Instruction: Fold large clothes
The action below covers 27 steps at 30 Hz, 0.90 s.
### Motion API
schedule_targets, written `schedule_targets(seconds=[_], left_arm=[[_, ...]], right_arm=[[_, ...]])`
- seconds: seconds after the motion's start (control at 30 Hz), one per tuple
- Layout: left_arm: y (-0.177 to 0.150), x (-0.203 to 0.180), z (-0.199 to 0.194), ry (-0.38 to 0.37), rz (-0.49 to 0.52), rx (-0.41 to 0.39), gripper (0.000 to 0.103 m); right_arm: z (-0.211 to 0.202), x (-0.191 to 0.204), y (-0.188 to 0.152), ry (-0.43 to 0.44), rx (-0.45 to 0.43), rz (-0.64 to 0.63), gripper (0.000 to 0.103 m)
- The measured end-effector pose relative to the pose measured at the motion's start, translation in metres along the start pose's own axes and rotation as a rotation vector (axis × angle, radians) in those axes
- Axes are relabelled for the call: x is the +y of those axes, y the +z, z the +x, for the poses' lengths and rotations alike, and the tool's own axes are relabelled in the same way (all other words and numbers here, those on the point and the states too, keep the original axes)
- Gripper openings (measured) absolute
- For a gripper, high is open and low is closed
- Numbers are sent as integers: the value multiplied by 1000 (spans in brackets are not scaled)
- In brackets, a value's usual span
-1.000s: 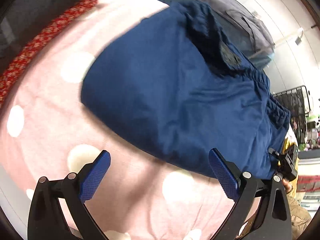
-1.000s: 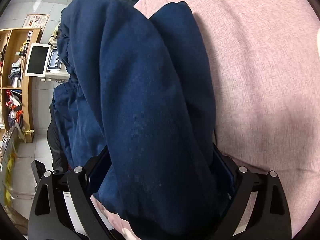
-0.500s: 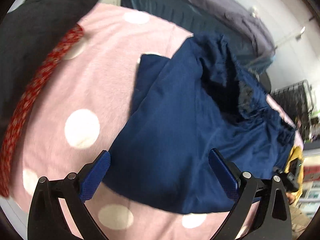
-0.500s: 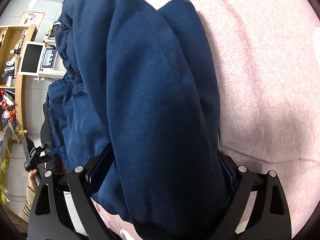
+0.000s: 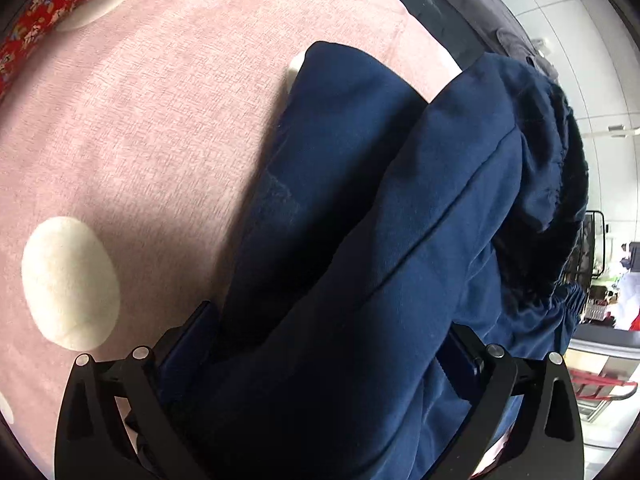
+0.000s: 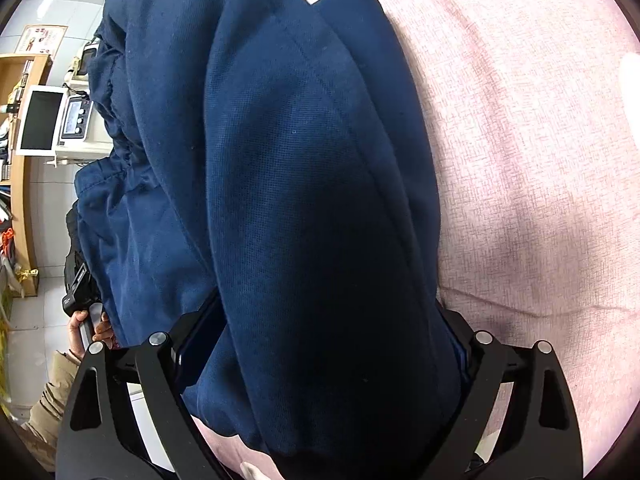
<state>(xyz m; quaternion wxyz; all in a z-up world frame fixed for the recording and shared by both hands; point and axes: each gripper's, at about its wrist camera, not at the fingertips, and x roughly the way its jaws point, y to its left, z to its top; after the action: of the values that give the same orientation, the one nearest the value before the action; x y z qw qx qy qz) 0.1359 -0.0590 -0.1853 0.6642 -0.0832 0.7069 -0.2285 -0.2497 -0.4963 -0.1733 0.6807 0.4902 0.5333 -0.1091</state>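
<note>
Navy blue trousers (image 5: 360, 160) lie folded in a thick bundle on the pink spotted bed cover (image 5: 140, 120). My left gripper (image 5: 332, 320) has its jaws wide apart, and the bundle fills the gap between them. In the right wrist view the same trousers (image 6: 280, 140) bulge up between the fingers of my right gripper (image 6: 328, 320), whose jaws also stand wide around the fold. The gathered elastic waistband (image 6: 116, 132) hangs off the far left side. The fabric hides most of the blue pads in both views.
A red patterned cloth (image 5: 48, 12) borders the bed at the upper left, and grey clothing (image 5: 480, 12) lies beyond the far edge. A hand (image 6: 86, 326) in a tan sleeve shows at the lower left. A wooden shelf (image 6: 24, 160) and a white monitor (image 6: 40, 120) stand behind.
My left gripper has moved forward from bare bed cover onto the trousers, so the fold now sits between its fingers. The right gripper has kept its place around the bundle.
</note>
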Motion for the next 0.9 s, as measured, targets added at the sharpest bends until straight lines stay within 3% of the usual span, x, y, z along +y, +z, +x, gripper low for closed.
schedule_targets(seconds=[0.2,0.27,0.37,0.43,0.53,0.67,0.8,0.9], left_arm=[[-6,-9,2,-68,1,-4,96],[-9,-14,0,-74,28,-5,93],[-17,-27,-8,-55,82,-7,74],[-25,-34,-18,-55,97,-29,56],[-38,-49,-35,-66,129,-67,41],[-63,-78,-57,-41,201,-118,34],[-101,-110,-91,-46,266,-180,31],[-134,-137,-115,-67,327,-214,30]], right_arm=[[1,5,0,-27,0,5,89],[0,7,-2,-52,-7,5,83],[-1,15,-5,-75,-21,-7,70],[-5,23,-10,-95,-36,-23,60],[-11,38,-17,-125,-57,-65,42],[-23,57,-28,-149,-78,-116,29],[-40,67,-39,-96,-106,-121,26],[-55,84,-53,-75,-115,-201,25]])
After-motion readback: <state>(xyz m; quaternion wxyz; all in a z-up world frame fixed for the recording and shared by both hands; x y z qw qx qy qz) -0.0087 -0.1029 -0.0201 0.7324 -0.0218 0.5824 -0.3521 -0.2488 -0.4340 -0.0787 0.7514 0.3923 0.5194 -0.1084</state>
